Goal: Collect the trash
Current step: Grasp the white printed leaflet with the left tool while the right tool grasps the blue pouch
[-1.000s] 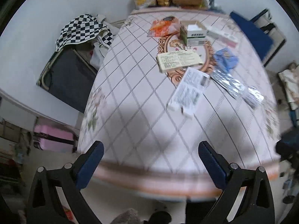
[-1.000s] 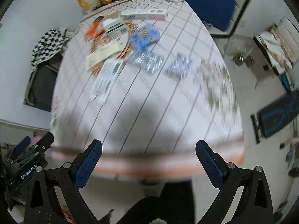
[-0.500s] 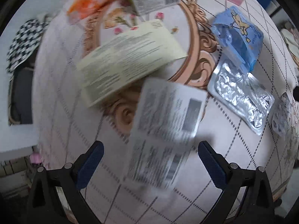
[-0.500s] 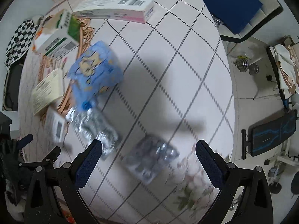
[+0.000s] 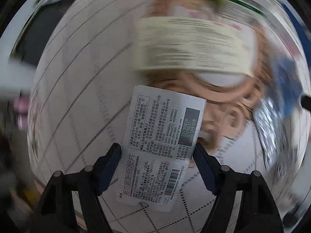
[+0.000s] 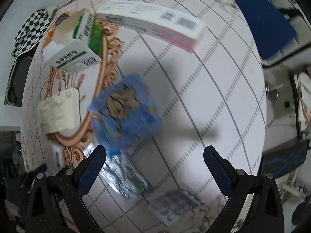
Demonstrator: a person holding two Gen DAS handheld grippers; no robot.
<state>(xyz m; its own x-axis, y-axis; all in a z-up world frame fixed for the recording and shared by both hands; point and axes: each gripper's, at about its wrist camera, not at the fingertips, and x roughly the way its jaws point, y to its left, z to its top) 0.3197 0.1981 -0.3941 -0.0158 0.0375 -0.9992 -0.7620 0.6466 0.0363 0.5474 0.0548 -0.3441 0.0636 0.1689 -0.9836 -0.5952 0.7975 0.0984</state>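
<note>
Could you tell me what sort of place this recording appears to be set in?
Most likely a room in a home: a table under a patterned tablecloth strewn with medicine boxes and blister packs, with a blue-cushioned chair and a checkered bag beside it.

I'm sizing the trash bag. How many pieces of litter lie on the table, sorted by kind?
Cardboard boxes: 2 (green-and-white carton, pink-and-white carton)
Blister packs: 3 (printed-foil pack, crinkled pack, clear pack)
Paper leaflet: 1
Blue wrapper: 1
Total: 7

A home: patterned tablecloth [image 6: 213,89], padded chair [image 6: 258,19].
</note>
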